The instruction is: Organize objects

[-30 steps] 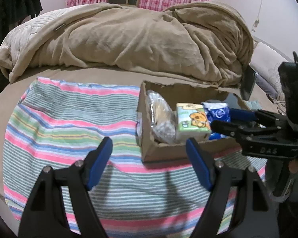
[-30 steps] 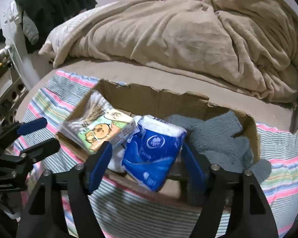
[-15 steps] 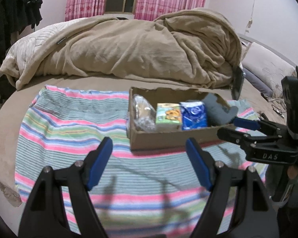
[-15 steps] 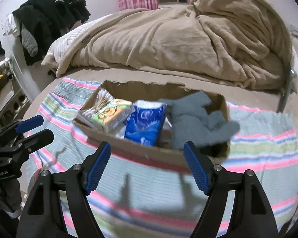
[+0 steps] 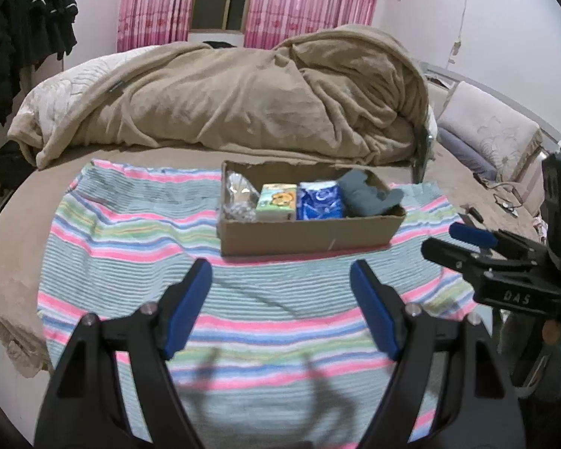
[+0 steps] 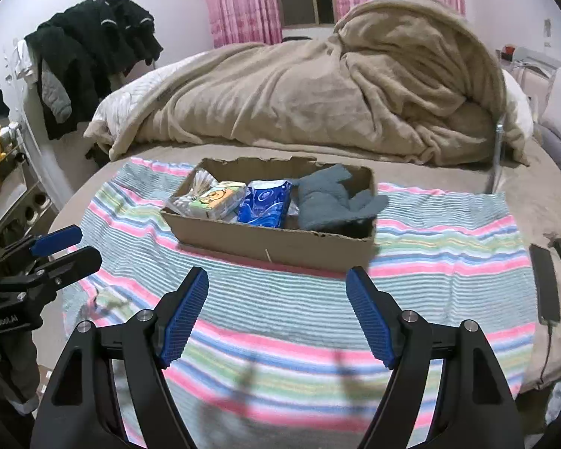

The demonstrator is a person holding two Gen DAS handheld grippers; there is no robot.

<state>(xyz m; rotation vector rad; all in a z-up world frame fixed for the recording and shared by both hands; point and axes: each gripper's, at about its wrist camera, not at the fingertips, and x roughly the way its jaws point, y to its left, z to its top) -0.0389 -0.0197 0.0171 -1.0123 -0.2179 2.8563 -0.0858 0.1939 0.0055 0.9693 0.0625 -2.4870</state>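
A brown cardboard box (image 5: 310, 234) stands on a striped towel (image 5: 138, 232) on the bed. In it, left to right, lie a clear plastic bag (image 5: 237, 196), a green tissue pack (image 5: 276, 202), a blue tissue pack (image 5: 319, 200) and a grey cloth (image 5: 368, 194) that hangs over the right rim. The box also shows in the right wrist view (image 6: 280, 241). My left gripper (image 5: 282, 307) is open and empty, well in front of the box. My right gripper (image 6: 276, 312) is open and empty, also in front of the box.
A rumpled tan blanket (image 5: 235, 101) fills the back of the bed. A black phone with a cable (image 6: 546, 282) lies at the towel's right. Dark clothes (image 6: 93, 48) hang at the left. Pillows (image 5: 486, 131) lie at the far right.
Both grippers have pulled back and away from the box, which now looks smaller and farther off. The right gripper left the blue tissue pack in the box. Both stay open.
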